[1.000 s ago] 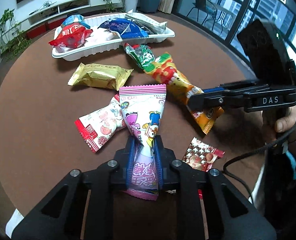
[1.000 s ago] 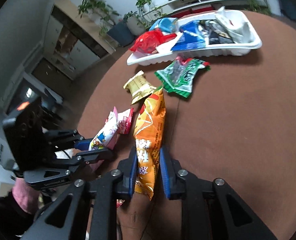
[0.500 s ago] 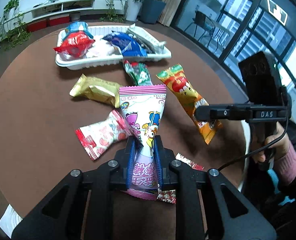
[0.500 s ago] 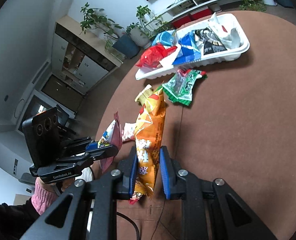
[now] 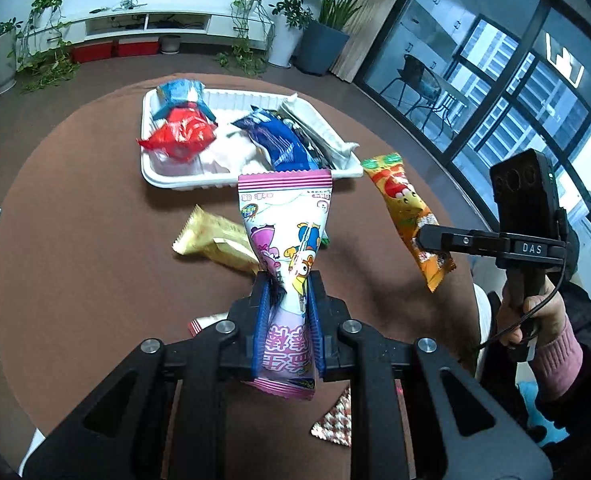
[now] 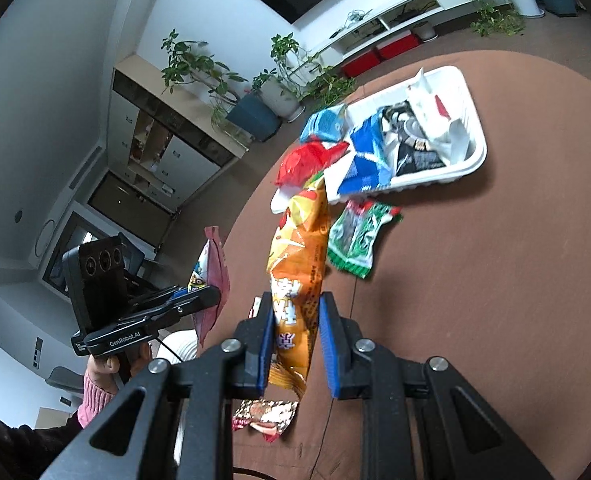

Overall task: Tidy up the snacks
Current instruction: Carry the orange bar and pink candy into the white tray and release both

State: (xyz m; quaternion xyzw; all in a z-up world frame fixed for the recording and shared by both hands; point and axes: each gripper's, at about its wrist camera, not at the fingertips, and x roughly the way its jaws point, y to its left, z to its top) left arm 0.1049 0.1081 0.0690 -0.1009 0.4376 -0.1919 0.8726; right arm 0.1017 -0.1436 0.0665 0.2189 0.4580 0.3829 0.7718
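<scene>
Two packets are now off the table at once. Left gripper (image 5: 286,300) is pinched tight on the pink cartoon packet (image 5: 285,232), which stands up past its fingertips, lower end trailing back between the pads. Right gripper (image 6: 295,312) is clamped on the orange snack bag (image 6: 301,256), most of the bag sticking out ahead of the fingers, short tail hanging behind them.

A second ago both bags lay on the brown table (image 5: 75,260) with the jaws already closed on them; since then both hands have lifted and the white tray (image 5: 151,168) now sits straight ahead beyond both sets of fingertips. Grips look unchanged, no slip visible.

So both picks look done, and next is likely transport and drop into the tray.

Left on the table: gold packet (image 5: 211,240) just under the left fingers, green packet (image 6: 355,240) ahead-right of the right fingers, red-patterned packet (image 6: 265,418) below them.
</scene>
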